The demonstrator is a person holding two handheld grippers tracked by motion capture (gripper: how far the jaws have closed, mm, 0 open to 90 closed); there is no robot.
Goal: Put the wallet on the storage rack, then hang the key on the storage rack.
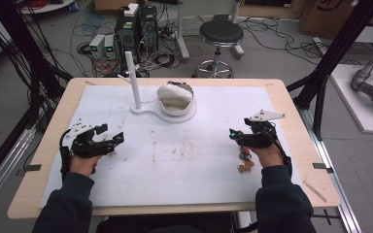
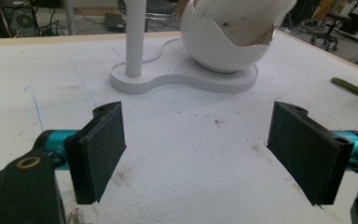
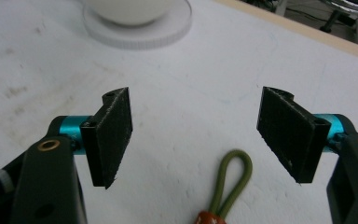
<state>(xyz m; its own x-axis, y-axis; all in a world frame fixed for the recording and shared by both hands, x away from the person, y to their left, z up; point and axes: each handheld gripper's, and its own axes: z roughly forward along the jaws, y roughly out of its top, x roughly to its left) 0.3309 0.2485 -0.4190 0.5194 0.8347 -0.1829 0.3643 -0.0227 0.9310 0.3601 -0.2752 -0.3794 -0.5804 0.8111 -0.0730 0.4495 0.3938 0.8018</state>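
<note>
Left gripper (image 1: 108,138): held low over the left part of the white mat (image 1: 184,165); jaws spread wide, nothing between them, seen plainly in the left gripper view (image 2: 200,154).
Right gripper (image 1: 238,137): near the mat's right side; jaws spread wide and bare (image 3: 196,135), pads touching nothing.
Keyring toy (image 1: 245,164): lies on the mat just beside the right hand (image 1: 268,154), on the person's side of the jaws; its green cord loop (image 3: 233,179) lies flat on the mat below the gap between the jaws, an orange-brown piece (image 3: 208,218) at its near end.
Stand (image 1: 162,110): white base at the far middle of the mat, bearing an upright post (image 1: 133,80) and a cracked white shell bowl (image 1: 176,97); well apart from both grippers.
Open room: the mat's whole middle stretch between the two grippers is bare, stained but flat.
Edges: wooden table rim (image 1: 315,145) shows beyond the mat on all sides; the right gripper sits nearer the mat's right edge than the left one does to its own.
Beyond the table: a stool (image 1: 219,36) and cables on the floor.
</note>
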